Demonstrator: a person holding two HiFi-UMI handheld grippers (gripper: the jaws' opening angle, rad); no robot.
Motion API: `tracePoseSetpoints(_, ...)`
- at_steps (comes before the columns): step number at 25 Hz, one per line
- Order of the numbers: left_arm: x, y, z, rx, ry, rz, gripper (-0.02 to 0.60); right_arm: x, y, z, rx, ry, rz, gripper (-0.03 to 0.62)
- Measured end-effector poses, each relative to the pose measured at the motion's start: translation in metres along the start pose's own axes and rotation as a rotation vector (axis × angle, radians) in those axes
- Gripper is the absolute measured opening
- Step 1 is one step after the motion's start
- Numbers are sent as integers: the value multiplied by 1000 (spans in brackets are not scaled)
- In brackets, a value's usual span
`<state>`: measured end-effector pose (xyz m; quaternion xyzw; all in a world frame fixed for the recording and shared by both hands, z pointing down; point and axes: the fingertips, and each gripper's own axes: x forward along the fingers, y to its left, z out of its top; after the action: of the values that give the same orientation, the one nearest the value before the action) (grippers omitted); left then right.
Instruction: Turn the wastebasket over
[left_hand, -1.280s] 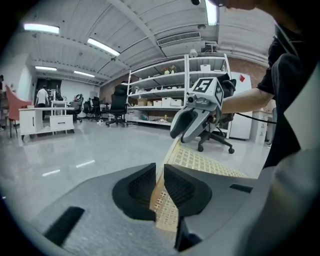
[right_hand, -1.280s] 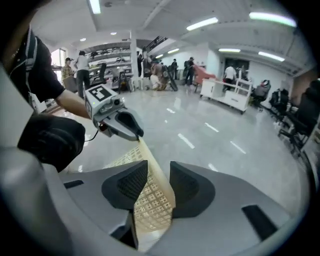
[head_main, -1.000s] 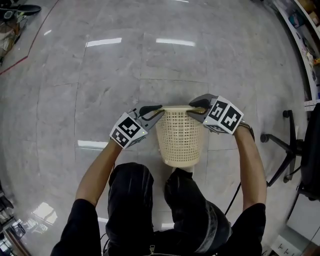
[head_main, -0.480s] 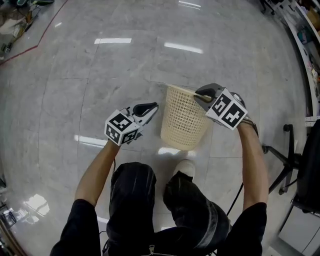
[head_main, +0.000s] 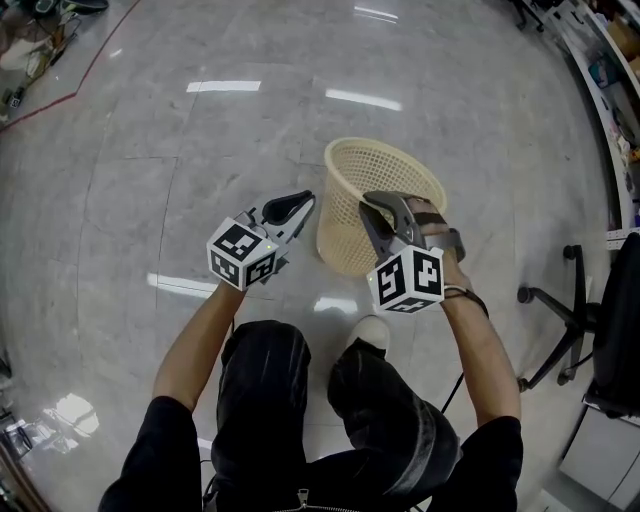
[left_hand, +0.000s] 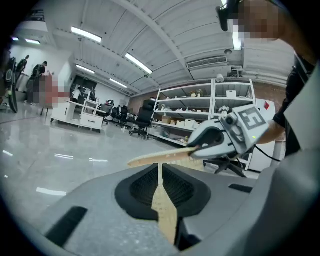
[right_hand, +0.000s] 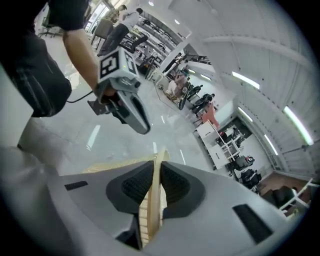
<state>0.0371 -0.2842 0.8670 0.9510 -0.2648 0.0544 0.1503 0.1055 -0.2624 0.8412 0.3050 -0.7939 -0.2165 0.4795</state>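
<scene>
Two pairs of jaws are clamped on the thin rim of the wastebasket (head_main: 338, 240), both having just closed on it. The left gripper (head_main: 301, 203) pinches the rim's left side; the right gripper (head_main: 373, 206) pinches its lower right side. The pale mesh wastebasket sits just right of the frame's centre, tilted, open mouth up toward the camera, over the glossy grey floor (head_main: 180, 150).

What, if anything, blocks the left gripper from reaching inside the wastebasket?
Probably nothing, so yes: the wastebasket mouth faces up and looks empty, the left gripper is at its rim, and the right gripper grips only one edge.
</scene>
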Motion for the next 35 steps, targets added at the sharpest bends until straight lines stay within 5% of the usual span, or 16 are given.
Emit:
tracePoseSetpoints(5,-16,-15,15,2,-42,-18,31,-14,50,30,-8,-61,67,49)
tracePoseSetpoints(14,-27,-41,-35,26,99,-55,31,-30,134,46,106,-64,297,60)
tracePoseSetpoints(19,-26,-51,-42,57,85,-73,6,-38,161,39,238,-57,390,67)
tracePoseSetpoints(23,-19,-58,-50,90,108,-84,6,-56,158,41,494,-128,463,72)
tracePoseSetpoints(26,-17,-55,-49,84,104,-80,6,-67,116,9,706,-134,310,72)
tracePoseSetpoints(31,-15,-49,-47,77,101,-80,6,-80,34,-135,1080,49,-98,74)
tracePoseSetpoints(35,-14,-46,-47,77,102,-73,6,-74,49,-176,1297,93,-49,85)
